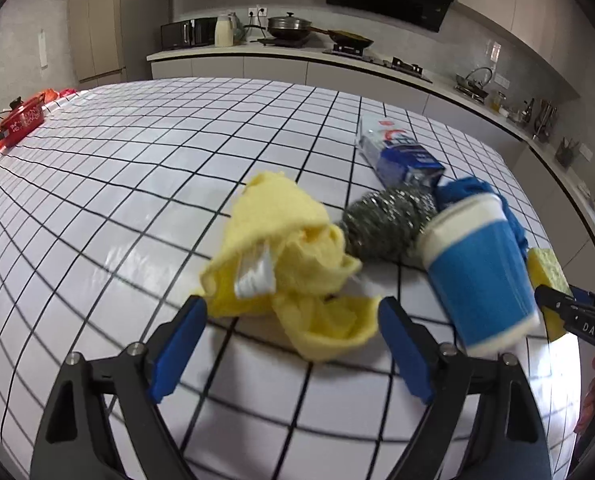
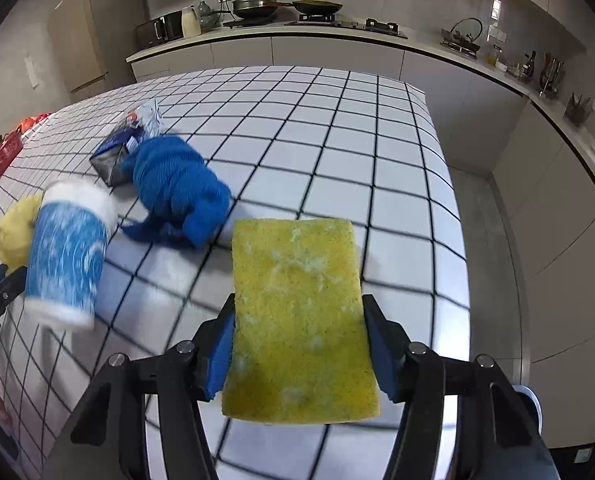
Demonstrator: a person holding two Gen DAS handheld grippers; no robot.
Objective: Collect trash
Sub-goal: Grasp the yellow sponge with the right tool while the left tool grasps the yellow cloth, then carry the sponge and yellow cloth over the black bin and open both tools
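Right tool (image 2: 298,322) grips yellow sponge (image 2: 297,312); left tool (image 1: 292,316) gapes.

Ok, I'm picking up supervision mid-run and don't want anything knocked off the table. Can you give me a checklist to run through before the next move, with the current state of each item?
1. Right gripper has the yellow sponge between its pads: ok, both pads sit against the sponge's edges.
2. Left gripper open: ok, its pads are spread and touch nothing.
3. Yellow cloth lined up with the left gripper: ok, it lies just ahead, partly between the fingers.
4. Blue cup standing steady: not ok, it is tilted and blurred.
5. Sponge lifted off the checked table: cannot tell.
6. Steel scourer free of the cloth: cannot tell, they look to meet.
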